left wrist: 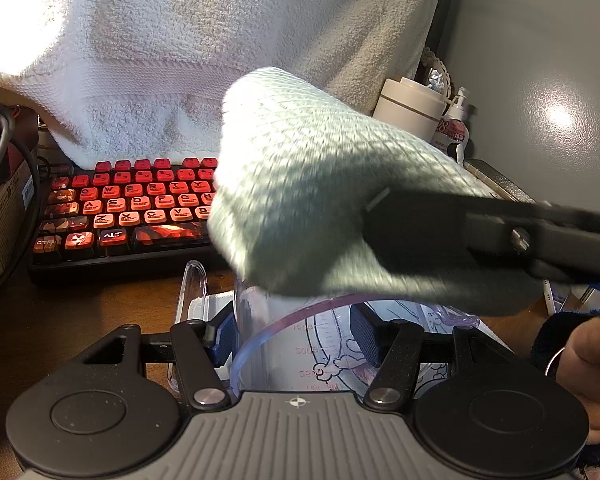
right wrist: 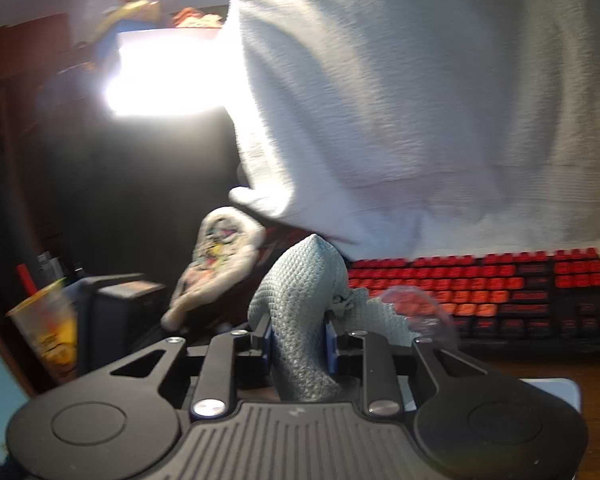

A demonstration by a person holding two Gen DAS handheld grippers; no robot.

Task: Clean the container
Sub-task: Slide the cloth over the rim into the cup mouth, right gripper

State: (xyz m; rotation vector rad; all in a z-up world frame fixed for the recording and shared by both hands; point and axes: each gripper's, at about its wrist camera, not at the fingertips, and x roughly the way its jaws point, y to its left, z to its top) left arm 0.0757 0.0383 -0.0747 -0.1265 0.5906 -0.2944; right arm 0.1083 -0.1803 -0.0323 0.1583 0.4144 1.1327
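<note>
- My left tool [left wrist: 296,344] clamps the clear plastic measuring jug [left wrist: 300,344], upright, mouth up.
- My right tool [right wrist: 299,344] pinches a grey-green waffle cloth [right wrist: 300,300] just above it.
- Beyond, on the brown wooden tabletop [left wrist: 100,304]: a red-keyed keyboard [left wrist: 128,204] under a draped white towel [left wrist: 204,52].

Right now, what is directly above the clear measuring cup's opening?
The grey-green cloth, clamped in the right hand-held gripper, hangs over the clear measuring cup, which the left hand-held gripper holds. The cloth hides the far rim.
</note>
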